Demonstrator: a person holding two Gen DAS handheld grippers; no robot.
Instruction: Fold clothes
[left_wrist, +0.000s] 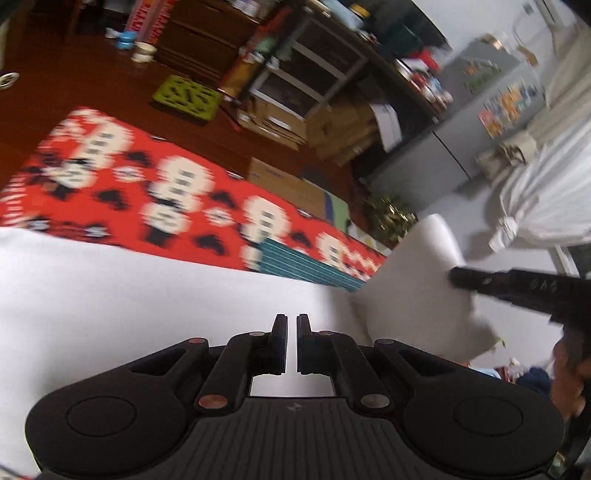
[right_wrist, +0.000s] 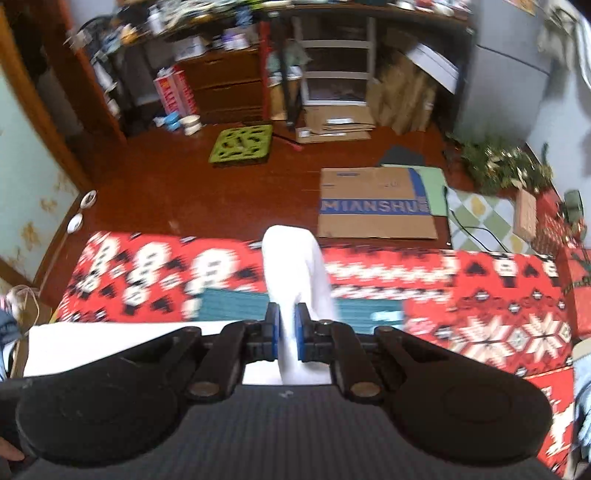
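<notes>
A white garment (left_wrist: 129, 295) stretches across the lower half of the left wrist view, over a red patterned blanket (left_wrist: 166, 177). My left gripper (left_wrist: 291, 319) is shut, with a thin edge of the white cloth in the narrow slit between its jaws. To its right my right gripper (left_wrist: 458, 277) holds up a raised corner of the same garment. In the right wrist view the right gripper (right_wrist: 288, 308) is shut on the white garment (right_wrist: 291, 251), which bulges up between its blue pads (right_wrist: 274, 332). The picture is blurred by motion.
A teal striped cloth (right_wrist: 232, 304) lies on the red blanket (right_wrist: 480, 295) beyond the garment. On the brown floor are a flat cardboard box (right_wrist: 373, 203), a green mat (right_wrist: 242, 144), bowls (right_wrist: 192, 123) and a plant (right_wrist: 495, 166). Shelves and a grey fridge (left_wrist: 491, 110) line the back.
</notes>
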